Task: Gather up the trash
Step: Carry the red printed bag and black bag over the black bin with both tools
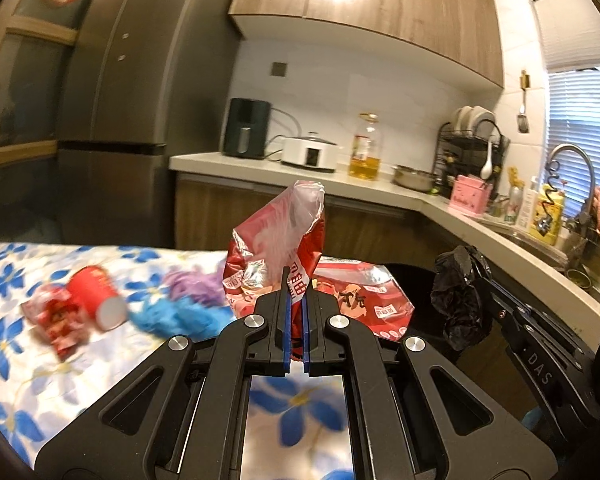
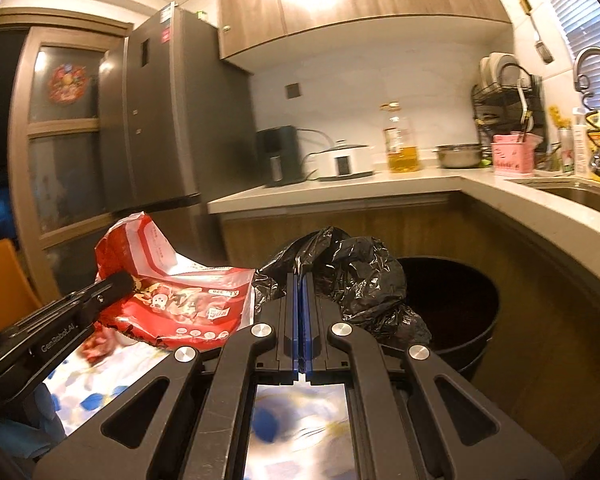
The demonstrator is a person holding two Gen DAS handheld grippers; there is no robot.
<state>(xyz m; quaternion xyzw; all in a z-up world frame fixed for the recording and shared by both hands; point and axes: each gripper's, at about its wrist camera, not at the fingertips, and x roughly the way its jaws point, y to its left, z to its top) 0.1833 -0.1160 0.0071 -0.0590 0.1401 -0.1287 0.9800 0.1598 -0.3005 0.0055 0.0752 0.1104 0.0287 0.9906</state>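
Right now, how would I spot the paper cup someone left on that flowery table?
Start at the table with the blue-flowered cloth. On its left part lies a red paper cup tipped on its side, white inside facing you. It is the only smooth, round piece there, beside a crumpled red wrapper and fluffy purple and blue puffs.

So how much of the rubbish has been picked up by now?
It looks midway. In hand: the left gripper is shut on a red snack bag, lifted off the flowered tablecloth. The right gripper is shut on a black bin liner beside the black bin. Left on the table: a red paper cup, a crumpled red wrapper, and purple and blue fluffy items.
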